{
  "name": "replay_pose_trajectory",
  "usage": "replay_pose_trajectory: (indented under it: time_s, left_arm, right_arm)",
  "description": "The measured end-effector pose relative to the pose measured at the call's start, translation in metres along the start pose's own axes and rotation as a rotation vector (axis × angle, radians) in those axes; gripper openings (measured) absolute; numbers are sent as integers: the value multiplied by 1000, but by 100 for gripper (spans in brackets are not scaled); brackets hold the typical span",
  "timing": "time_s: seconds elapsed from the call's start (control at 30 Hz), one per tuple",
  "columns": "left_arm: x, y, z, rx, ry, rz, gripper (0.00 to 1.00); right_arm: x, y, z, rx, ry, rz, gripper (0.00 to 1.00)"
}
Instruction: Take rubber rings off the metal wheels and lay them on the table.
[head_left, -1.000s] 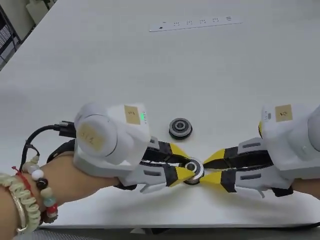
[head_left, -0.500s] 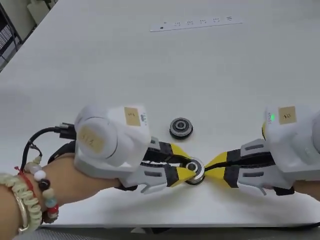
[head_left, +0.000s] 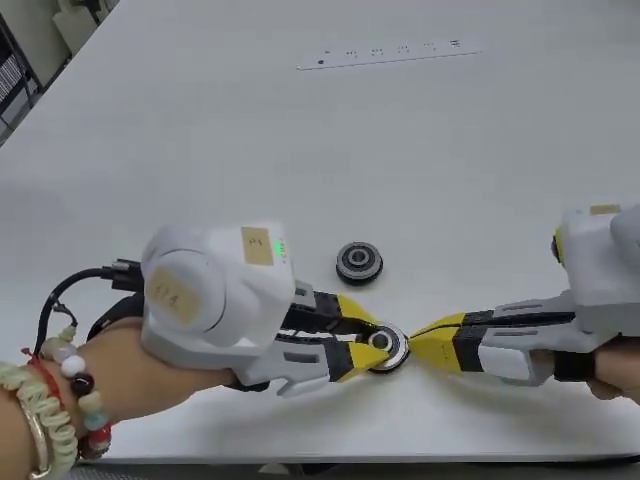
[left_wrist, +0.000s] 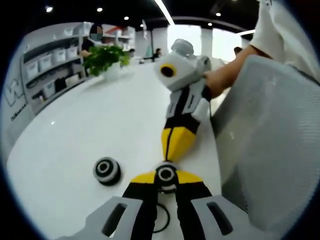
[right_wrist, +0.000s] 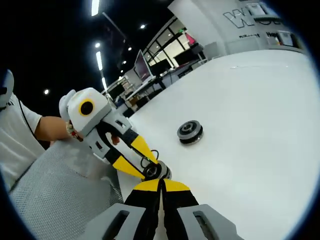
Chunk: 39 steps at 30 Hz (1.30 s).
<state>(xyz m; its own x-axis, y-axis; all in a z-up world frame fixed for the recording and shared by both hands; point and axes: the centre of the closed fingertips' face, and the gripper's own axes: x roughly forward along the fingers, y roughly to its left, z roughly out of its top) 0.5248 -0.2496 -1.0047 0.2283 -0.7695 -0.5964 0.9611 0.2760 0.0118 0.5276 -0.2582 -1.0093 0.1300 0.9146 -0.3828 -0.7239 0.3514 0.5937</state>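
Close to the near edge of the desk (head_left: 300, 150), the left hand-held gripper (head_left: 366, 340) clamps a metal wheel (head_left: 386, 343). The right hand-held gripper (head_left: 418, 338), jaws pressed together, touches its right rim. Just beyond lies a second wheel (head_left: 359, 261), wearing its dark rubber ring (head_left: 341, 262).

table (head_left: 200, 130): smooth, matt white
held wheel (head_left: 385, 343): shiny metal, black rubber rim
second wheel (head_left: 359, 261), 12 o'clock of it: same
left gripper (head_left: 368, 345): matt white plastic, yellow tips
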Motion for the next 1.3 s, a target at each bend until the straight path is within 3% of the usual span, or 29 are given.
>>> replay_pose_trajectory:
  time_s: [0.2, 0.57, 0.73, 0.77, 0.8, 0.87, 0.97, 1.03, 1.2, 1.3]
  left_arm:
    - [0, 0, 0, -1, 4, -2, 13]
    - [-1, 0, -1, 4, 13, 4, 13]
    - [-1, 0, 0, 5, 11, 1, 13]
    - [-1, 0, 0, 4, 11, 1, 13]
    - [-1, 0, 0, 3, 11, 2, 13]
    - [-1, 0, 0, -2, 11, 6, 13]
    - [-1, 0, 0, -2, 24, 11, 13]
    - [0, 1, 1, -8, 34, 10, 13]
    - [-5, 1, -1, -49, 60, -17, 15]
    - [-14, 2, 3, -46, 47, -22, 18]
  right_arm:
    - [2, 6, 3, 71, -9, 32, 0]
    - [6, 13, 5, 17, 7, 45, 0]
    - [10, 24, 11, 0, -15, 84, 0]
    - [11, 32, 15, -14, -32, 134, 0]
    - [11, 32, 18, 0, -30, 116, 0]
    - [11, 23, 12, -89, 16, 64, 0]
    - [11, 27, 13, -59, 8, 85, 0]
    - [10, 23, 11, -90, 24, 55, 0]
    - [7, 16, 9, -75, 32, 38, 0]
    - [5, 14, 11, -78, 28, 30, 0]
